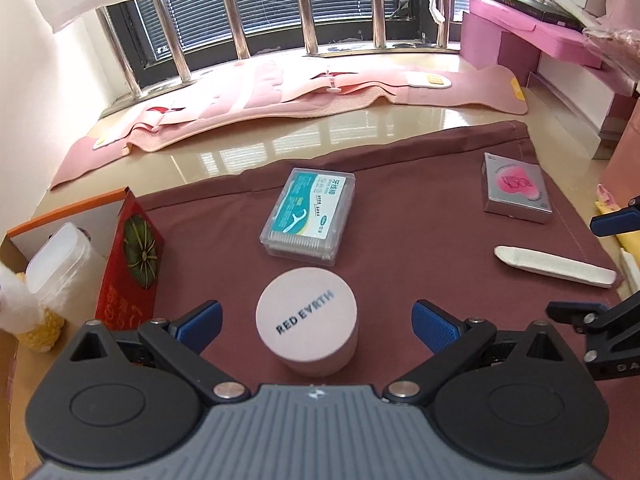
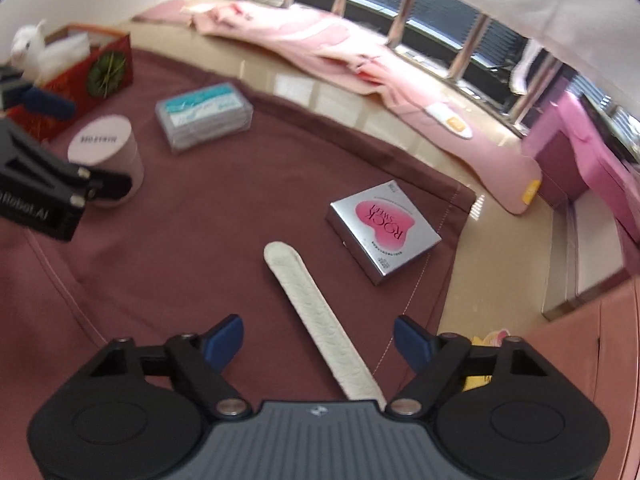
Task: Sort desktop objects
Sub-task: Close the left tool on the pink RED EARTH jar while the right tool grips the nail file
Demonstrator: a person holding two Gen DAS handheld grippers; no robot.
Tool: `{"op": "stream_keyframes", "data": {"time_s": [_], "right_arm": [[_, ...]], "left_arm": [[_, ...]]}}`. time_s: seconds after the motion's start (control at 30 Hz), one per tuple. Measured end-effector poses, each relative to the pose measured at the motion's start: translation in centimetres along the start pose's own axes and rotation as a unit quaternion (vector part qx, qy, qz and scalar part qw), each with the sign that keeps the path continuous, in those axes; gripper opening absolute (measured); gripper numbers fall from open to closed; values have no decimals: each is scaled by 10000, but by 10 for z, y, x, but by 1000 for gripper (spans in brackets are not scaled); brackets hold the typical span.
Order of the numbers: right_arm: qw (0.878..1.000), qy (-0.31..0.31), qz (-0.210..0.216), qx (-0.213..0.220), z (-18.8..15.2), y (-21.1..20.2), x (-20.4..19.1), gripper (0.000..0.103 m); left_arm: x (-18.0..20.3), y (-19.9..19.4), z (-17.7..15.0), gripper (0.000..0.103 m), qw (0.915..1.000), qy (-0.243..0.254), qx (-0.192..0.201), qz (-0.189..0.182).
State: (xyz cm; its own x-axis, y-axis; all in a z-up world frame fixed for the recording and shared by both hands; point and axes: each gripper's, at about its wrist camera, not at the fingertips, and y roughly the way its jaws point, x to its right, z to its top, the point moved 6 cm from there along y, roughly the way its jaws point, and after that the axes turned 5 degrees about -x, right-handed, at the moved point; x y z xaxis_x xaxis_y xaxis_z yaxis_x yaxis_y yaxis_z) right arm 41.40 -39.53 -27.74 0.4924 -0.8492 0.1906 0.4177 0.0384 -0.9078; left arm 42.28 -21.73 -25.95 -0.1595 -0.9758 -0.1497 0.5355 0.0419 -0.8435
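Note:
A round pink jar (image 1: pixel 307 322) with a printed lid stands on the maroon cloth (image 1: pixel 420 216), between the spread blue pads of my left gripper (image 1: pixel 316 326), which is open and clear of its sides. A long white strip (image 2: pixel 320 320) lies on the cloth and runs between the pads of my right gripper (image 2: pixel 318 342), open, with gaps on both sides. Farther back lie a clear floss-pick box (image 1: pixel 308 212) and a silver box with a pink heart (image 2: pixel 384 230). The jar (image 2: pixel 106 150) and the left gripper's fingers (image 2: pixel 52 104) also show at the left of the right wrist view.
A red carton (image 1: pixel 130 264) with a green flower print stands at the cloth's left edge, beside an orange-rimmed box (image 1: pixel 64 216) holding a clear container and a plush toy (image 2: pixel 30 46). Pink mats (image 1: pixel 280 92) lie on the glossy floor below a barred window. Pink boxes (image 1: pixel 520 40) stand at right.

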Motion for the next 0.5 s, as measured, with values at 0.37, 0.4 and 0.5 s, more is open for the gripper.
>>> {"op": "stream_keyframes", "data": {"time_s": [0.37, 0.4, 0.5], "right_arm": [[9974, -476, 257, -478, 6, 14, 10, 49], [9969, -520, 301, -512, 7, 15, 10, 47], [9949, -661, 424, -626, 10, 16, 9, 42]], "left_arm": [[2, 17, 4, 95, 10000, 23, -80, -24], [2, 19, 4, 93, 9999, 20, -107, -39], [2, 23, 3, 83, 9998, -8, -197, -77]]}}
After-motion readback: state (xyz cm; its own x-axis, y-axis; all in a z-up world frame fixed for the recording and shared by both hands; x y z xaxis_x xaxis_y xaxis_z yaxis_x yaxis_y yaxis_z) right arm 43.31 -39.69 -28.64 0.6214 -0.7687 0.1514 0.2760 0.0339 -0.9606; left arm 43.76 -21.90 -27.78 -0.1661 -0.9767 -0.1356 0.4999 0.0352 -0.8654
